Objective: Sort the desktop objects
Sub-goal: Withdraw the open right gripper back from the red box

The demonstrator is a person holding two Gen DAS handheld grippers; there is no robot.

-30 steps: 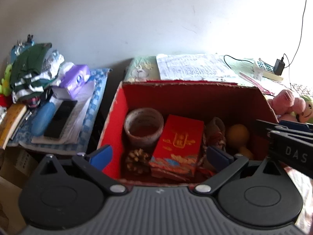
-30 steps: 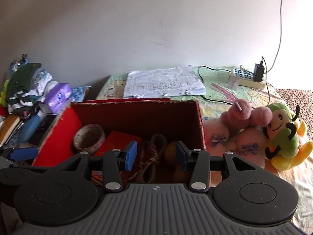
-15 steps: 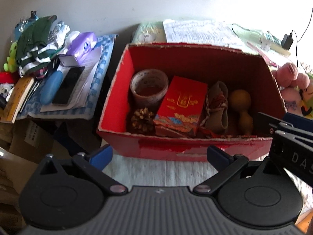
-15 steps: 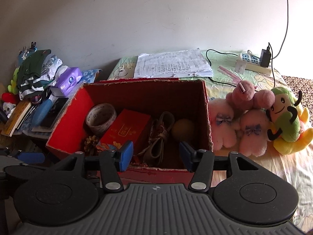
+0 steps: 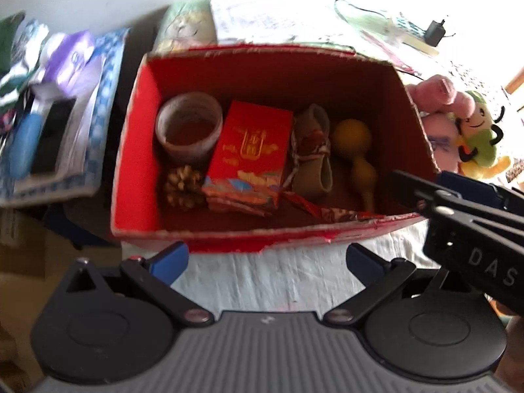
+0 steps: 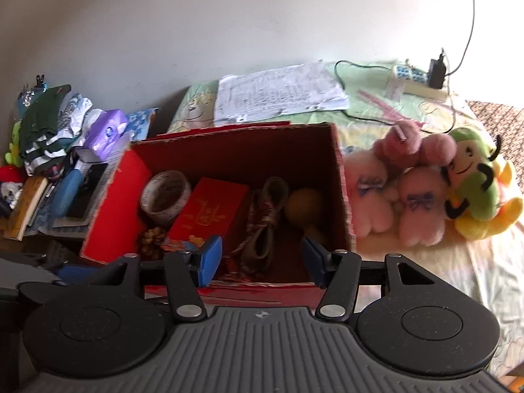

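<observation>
1. I am holding my left gripper (image 5: 266,259) before the red box (image 5: 137,150), fingers apart, empty.
2. My right gripper (image 6: 262,260) is nearer, fingers apart, over the near wall.
3. The box is holding one tape roll (image 5: 189,129), red packet (image 5: 252,154), pinecone (image 5: 183,187), rope (image 6: 262,226), gourd (image 5: 355,150).

Red box (image 5: 137,150): cardboard, matt, rim torn & rough; inside it a glossy red paper packet (image 5: 252,150) w/ gold print, a smooth yellow gourd (image 5: 353,137), a rough scaly pinecone (image 5: 181,185). Plush toys (image 6: 416,196) beside it: fuzzy cloth. Gripper bodies matt black ribbed plastic w/ metal rivets.
</observation>
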